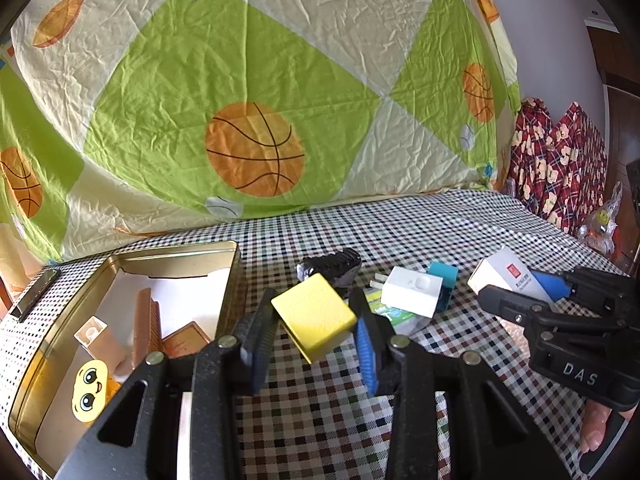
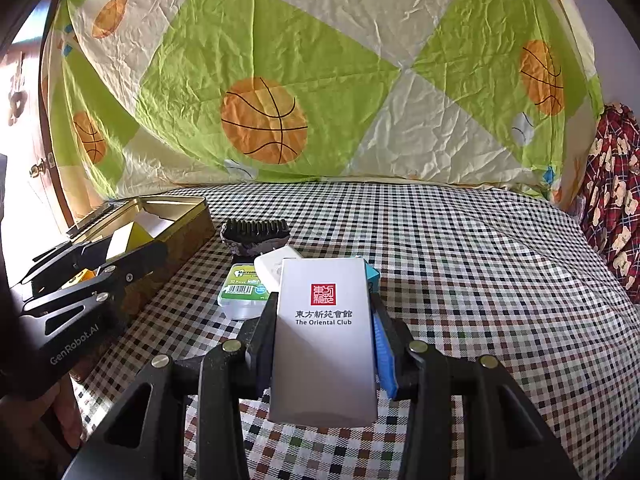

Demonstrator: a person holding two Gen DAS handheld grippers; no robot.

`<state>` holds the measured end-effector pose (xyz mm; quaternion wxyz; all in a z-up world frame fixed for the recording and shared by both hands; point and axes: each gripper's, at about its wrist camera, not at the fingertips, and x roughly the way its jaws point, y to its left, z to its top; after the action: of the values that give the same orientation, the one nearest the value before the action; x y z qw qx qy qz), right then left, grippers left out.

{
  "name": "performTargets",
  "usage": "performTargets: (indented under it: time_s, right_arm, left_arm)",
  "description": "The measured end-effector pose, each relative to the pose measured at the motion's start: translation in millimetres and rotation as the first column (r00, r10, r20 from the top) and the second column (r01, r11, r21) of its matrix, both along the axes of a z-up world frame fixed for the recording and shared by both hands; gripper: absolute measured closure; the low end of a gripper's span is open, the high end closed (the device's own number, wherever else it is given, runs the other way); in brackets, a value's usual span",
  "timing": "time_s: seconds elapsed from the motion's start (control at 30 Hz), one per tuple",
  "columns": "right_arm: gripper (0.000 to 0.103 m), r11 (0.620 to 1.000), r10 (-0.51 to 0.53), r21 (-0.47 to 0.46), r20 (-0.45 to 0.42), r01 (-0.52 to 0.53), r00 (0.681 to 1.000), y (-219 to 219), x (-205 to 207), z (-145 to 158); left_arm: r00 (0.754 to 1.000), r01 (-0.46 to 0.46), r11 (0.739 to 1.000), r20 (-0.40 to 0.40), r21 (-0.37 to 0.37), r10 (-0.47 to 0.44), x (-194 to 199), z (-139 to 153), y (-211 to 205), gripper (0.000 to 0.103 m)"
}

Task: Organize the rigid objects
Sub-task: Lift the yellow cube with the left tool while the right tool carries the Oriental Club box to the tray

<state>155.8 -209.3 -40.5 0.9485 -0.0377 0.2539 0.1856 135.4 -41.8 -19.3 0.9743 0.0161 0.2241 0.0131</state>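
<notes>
Left wrist view showed the left gripper (image 1: 314, 326) closed on a yellow block (image 1: 314, 318), its dark pad on one side and the blue pad (image 1: 367, 354) on the other, the block tilted and lifted clear of the checked tablecloth (image 1: 400, 224). Just to the left stood an open gold tin (image 1: 168, 254) holding a peach bottle (image 1: 102, 344), a brown comb-like piece (image 1: 145, 326) and a yellow cartoon-face item (image 1: 92, 386). Beyond the block lay a black brush (image 1: 330, 266), a white charger plug (image 1: 412, 291) with a teal block (image 1: 443, 274) touching its far side, and a green-labelled floss box (image 1: 394, 314), partly hidden.

Right wrist view showed the right gripper (image 2: 324, 332) clamped on an upright white box (image 2: 324, 340) printed "The Oriental Club", raised above the cloth. The same box appeared at the right of the left view, between black fingers (image 1: 508, 304). Whether its lower edge touched the table could not be told, since the gripper body hid it. A basketball-print sheet (image 2: 280, 40) hung behind the table, and a red patterned fabric (image 2: 616, 184) sat at the far right.
</notes>
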Motion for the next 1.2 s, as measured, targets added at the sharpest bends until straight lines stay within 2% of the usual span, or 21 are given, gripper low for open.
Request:
performTargets:
  time_s: [0.5,1.2]
  right_arm:
    - [0.059,1.000,-0.013,0.018,0.072,0.012,0.997,-4.0,-12.1,7.0]
    - [0.059,0.999,-0.028,0.047,0.167,0.021,0.986,-10.0,-28.0,14.5]
  left_arm:
    - [0.996,-0.035,0.999,0.088,0.001,0.035,-16.3,6.2,1.9,0.068]
    - [0.985,-0.059,0.998,0.160,-0.019,0.061,-32.8,11.2,6.7,0.068]
